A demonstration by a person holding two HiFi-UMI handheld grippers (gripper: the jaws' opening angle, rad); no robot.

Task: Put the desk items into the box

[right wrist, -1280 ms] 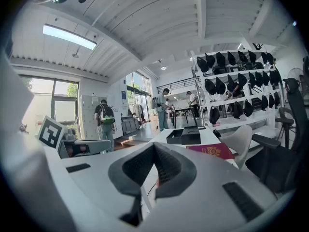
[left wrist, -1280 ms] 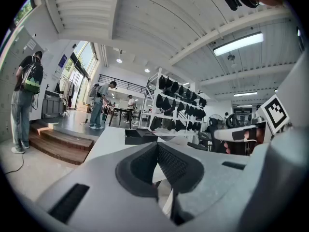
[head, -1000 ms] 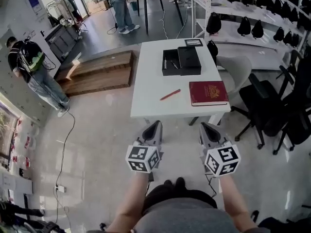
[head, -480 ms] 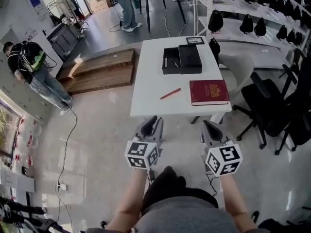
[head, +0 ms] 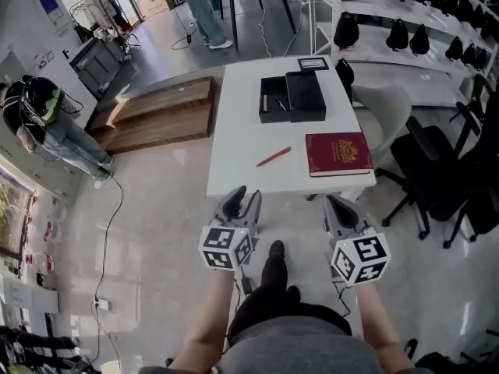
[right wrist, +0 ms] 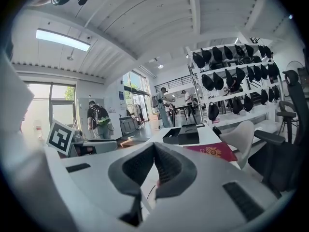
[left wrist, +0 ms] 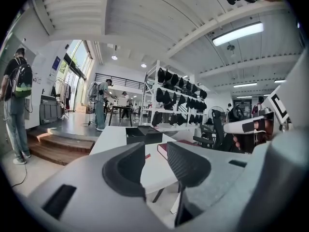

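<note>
Left tool (head: 243,202), held short of the white surface (head: 238,131), jaws opening with nothing between them; right tool (head: 343,209) closed, empty. On the surface: red pen (head: 274,157) beside red book (head: 337,153), black box (head: 291,98) beyond them.

Head view steeply down; both gripper views level toward shared table (head: 242,131).
</note>
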